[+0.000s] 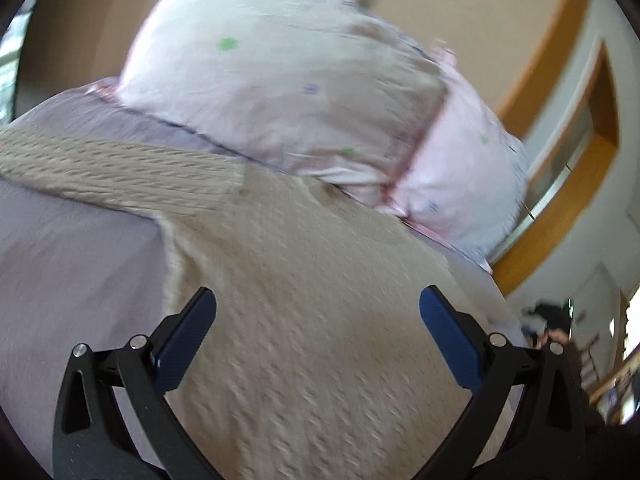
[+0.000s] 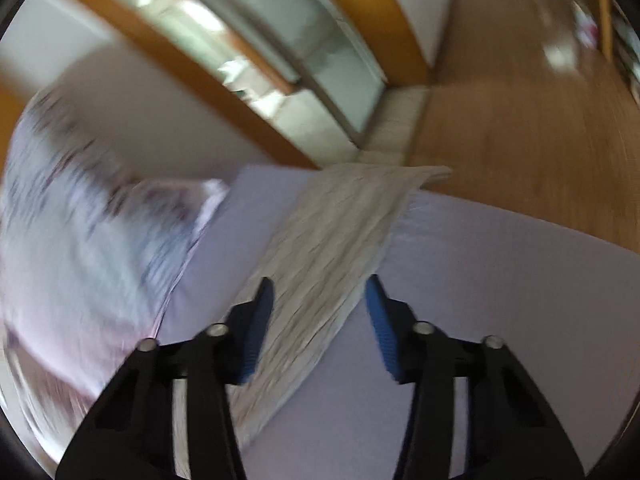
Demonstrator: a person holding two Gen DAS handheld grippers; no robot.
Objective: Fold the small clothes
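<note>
A beige knitted garment (image 1: 312,280) lies spread on a lilac bed sheet (image 1: 72,272). One sleeve (image 1: 112,172) stretches to the left. My left gripper (image 1: 318,308) is open and empty, hovering over the garment's body. In the right wrist view another stretch of the beige garment (image 2: 332,240) runs away toward the bed's edge. My right gripper (image 2: 320,300) is open, its fingers on either side of that strip, holding nothing. Both views are blurred by motion.
A pale flowered pillow (image 1: 288,92) lies just beyond the garment; it also shows at the left of the right wrist view (image 2: 80,220). A wooden floor (image 2: 520,128) lies past the bed's edge. A wood-framed glass door (image 2: 280,52) stands behind.
</note>
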